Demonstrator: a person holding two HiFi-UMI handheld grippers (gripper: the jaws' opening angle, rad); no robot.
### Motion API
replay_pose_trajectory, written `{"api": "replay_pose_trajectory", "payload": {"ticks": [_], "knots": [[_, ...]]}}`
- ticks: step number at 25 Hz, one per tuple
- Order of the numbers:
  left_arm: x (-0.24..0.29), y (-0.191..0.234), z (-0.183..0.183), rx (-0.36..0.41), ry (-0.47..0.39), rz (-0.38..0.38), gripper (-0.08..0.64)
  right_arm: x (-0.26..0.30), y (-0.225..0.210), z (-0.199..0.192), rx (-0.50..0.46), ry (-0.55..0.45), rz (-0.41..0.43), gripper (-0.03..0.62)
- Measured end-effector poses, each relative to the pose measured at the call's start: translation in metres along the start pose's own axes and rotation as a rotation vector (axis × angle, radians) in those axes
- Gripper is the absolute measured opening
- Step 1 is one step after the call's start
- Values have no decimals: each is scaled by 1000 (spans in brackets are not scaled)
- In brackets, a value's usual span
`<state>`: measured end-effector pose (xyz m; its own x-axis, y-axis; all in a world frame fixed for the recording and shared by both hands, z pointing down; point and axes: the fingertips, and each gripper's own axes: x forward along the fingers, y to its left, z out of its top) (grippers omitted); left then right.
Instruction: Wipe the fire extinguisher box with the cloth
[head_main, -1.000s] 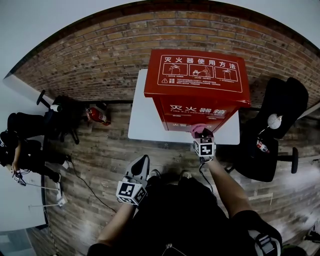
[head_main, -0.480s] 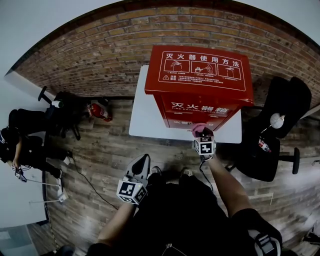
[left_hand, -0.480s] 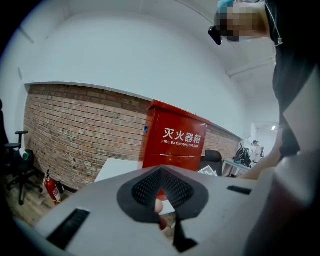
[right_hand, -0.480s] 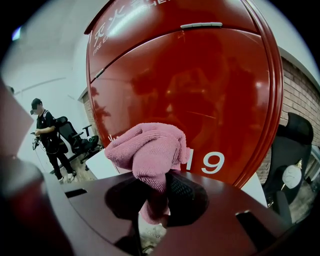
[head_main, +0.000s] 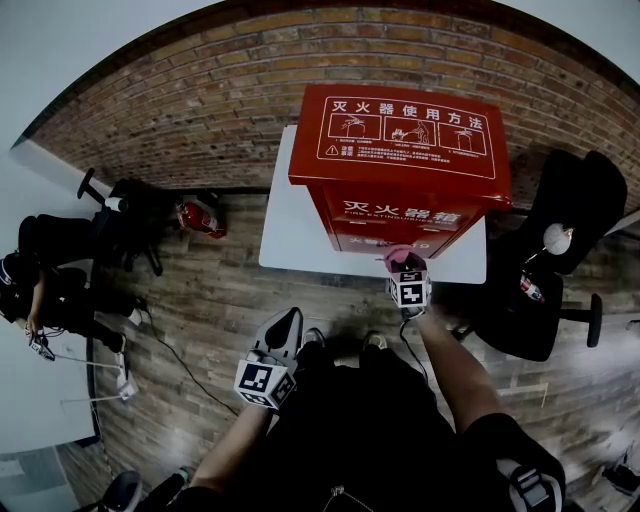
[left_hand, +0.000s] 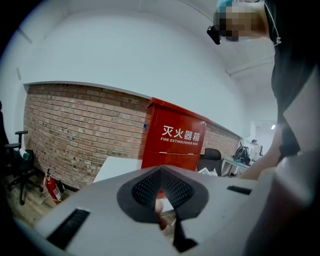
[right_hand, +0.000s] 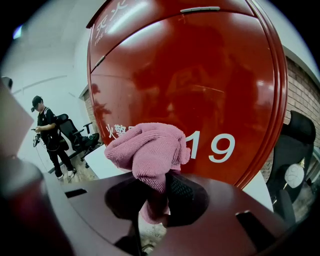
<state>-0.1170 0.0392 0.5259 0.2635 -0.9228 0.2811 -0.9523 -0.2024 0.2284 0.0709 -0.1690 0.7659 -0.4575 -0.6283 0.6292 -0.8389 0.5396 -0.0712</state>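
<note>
The red box is standing upright on the white worktop, its glossy front bearing white lettering and its top carrying an instruction panel. The right hand-held gripper is clamping a bunched pink cloth, which is sitting against, possibly touching, the box's lower front. The left hand-held gripper is hanging low, jaws closed together on nothing.

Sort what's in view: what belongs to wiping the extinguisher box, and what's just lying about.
In the job: fire extinguisher box, pink cloth, right gripper shut on it.
Just about: floor extinguisher, black office chair, white table under the box, left gripper shut and empty.
</note>
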Motion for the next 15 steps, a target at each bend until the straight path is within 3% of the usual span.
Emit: {"api": "replay_pose_trajectory", "payload": {"ticks": [15], "knots": [[-2, 7, -9, -4, 23, 23, 23, 21, 1, -24, 43, 62, 1, 86]]}}
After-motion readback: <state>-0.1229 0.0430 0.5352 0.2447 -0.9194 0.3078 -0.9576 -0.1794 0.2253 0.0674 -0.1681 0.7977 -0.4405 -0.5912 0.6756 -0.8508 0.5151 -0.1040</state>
